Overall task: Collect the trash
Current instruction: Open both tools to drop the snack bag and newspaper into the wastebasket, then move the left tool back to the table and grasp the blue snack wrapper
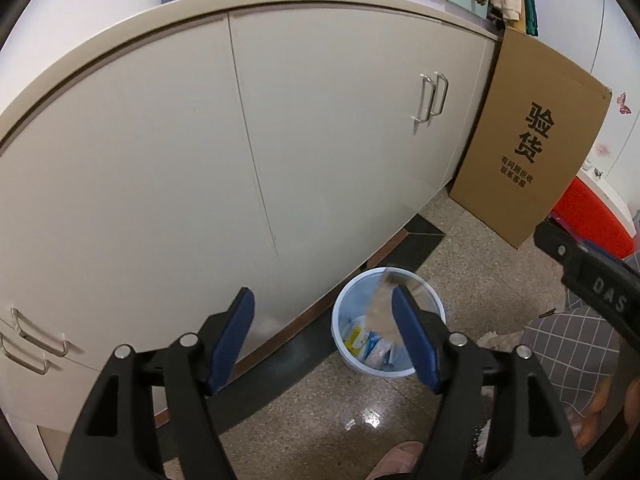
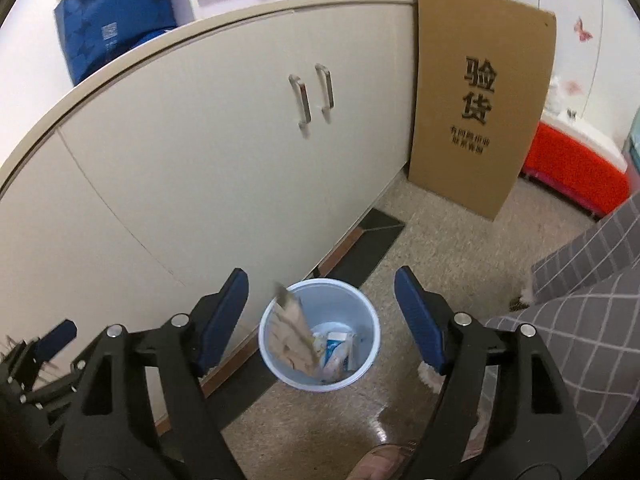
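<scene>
Two open grippers, left gripper (image 1: 324,334), right gripper (image 2: 322,314), one bin (image 2: 370,344), one brown wrapper (image 2: 292,332)

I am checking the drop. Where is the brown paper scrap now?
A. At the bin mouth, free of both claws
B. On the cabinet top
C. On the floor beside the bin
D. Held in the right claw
A: the scrap sits blurred at the mouth of the bin, and the right claw stands open and clear of it.
</scene>
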`<control>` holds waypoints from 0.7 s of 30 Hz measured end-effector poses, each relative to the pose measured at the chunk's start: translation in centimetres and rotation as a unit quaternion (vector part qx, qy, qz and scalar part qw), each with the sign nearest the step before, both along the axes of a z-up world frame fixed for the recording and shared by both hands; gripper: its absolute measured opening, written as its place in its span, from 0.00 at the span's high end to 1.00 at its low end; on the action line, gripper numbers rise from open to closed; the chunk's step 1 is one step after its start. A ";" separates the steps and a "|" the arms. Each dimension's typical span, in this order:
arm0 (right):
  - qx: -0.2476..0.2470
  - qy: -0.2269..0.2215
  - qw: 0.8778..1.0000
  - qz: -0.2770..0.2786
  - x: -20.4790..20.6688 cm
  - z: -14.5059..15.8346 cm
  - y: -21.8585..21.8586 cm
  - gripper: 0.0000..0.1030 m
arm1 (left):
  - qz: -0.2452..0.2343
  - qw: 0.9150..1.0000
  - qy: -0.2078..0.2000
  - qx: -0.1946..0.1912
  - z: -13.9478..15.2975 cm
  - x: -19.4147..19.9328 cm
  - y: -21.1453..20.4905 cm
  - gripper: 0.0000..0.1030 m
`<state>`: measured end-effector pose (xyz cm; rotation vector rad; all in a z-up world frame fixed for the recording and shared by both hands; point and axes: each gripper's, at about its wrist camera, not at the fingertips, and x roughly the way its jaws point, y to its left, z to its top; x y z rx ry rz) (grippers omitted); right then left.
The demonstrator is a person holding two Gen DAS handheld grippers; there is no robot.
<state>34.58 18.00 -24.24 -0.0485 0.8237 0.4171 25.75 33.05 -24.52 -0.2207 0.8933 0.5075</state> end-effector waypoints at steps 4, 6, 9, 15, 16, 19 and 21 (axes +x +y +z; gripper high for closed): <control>-0.010 -0.001 1.000 0.006 -1.6 0.2 -0.7 0.25 | -0.002 1.000 -0.006 -0.006 0.3 -0.1 -0.3 0.32; -0.010 -0.001 1.000 0.005 -2.1 0.4 -1.3 0.25 | -0.007 1.000 -0.008 -0.008 0.5 -0.3 -0.8 0.32; -0.003 0.000 1.000 0.005 -3.0 1.1 -2.1 0.24 | -0.014 1.000 -0.011 -0.006 1.1 -0.7 -1.5 0.32; 0.022 -0.013 1.000 0.001 -5.3 4.0 -4.7 0.24 | -0.029 0.999 -0.030 -0.019 3.4 -1.6 -3.3 0.32; 0.026 -0.017 1.000 0.000 -5.7 4.5 -5.2 0.24 | -0.030 0.999 -0.035 -0.019 4.0 -1.9 -3.8 0.31; 0.040 -0.035 0.999 -0.008 -7.2 6.6 -7.1 0.23 | -0.035 0.998 -0.045 -0.019 5.3 -2.3 -5.2 0.30; 0.048 -0.048 0.998 -0.016 -8.2 8.2 -8.7 0.22 | -0.041 0.997 -0.055 -0.022 6.4 -2.7 -6.4 0.30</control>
